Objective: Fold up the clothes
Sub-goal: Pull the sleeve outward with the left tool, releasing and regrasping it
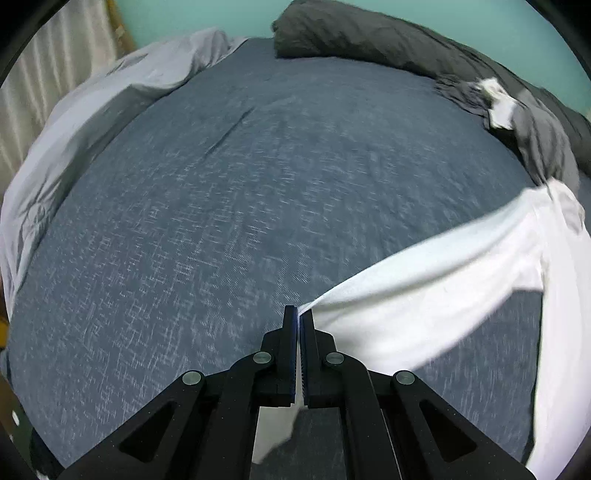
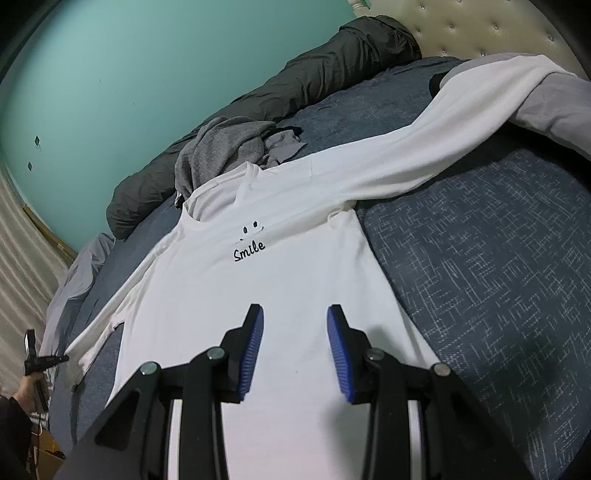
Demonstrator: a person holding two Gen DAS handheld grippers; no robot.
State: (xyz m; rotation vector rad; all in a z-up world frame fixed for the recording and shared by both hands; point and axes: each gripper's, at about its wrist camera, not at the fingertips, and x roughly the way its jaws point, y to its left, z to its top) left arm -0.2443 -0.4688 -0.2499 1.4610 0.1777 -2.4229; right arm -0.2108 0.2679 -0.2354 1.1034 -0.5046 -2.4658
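A white long-sleeved shirt (image 2: 280, 295) with "Smile" printed in black on the chest is lying face up on the blue bed cover (image 2: 480, 277), its collar pointing toward twelve o'clock in the right wrist view. One sleeve is stretching out toward two o'clock, reaching onto a pale grey sheet (image 2: 554, 107) near the tufted headboard (image 2: 461, 26). The other sleeve is running down toward eight o'clock, where the left tongs (image 2: 61, 359) are pinching its cuff; in the left wrist view these tongs (image 1: 300, 314) are closed tight on the white cloth, which is pulling taut from their tips toward three o'clock, lifted off the bed. The left tongs are pointing steeply downward over the cover, and that view is blurred. A hand (image 2: 26, 387) in a dark sleeve is gripping the handle of that tool at the eight o'clock edge of the right wrist view. The right tongs (image 2: 295, 314) are hovering over the lower body of the shirt, angled downward, their blue pads (image 2: 255, 347) standing apart with nothing between them. Beyond the collar, at eleven o'clock, a crumpled grey garment (image 2: 221, 147) is lying just beside the shirt, and a rolled dark grey duvet (image 2: 295, 85) is running along the teal wall (image 2: 147, 55).
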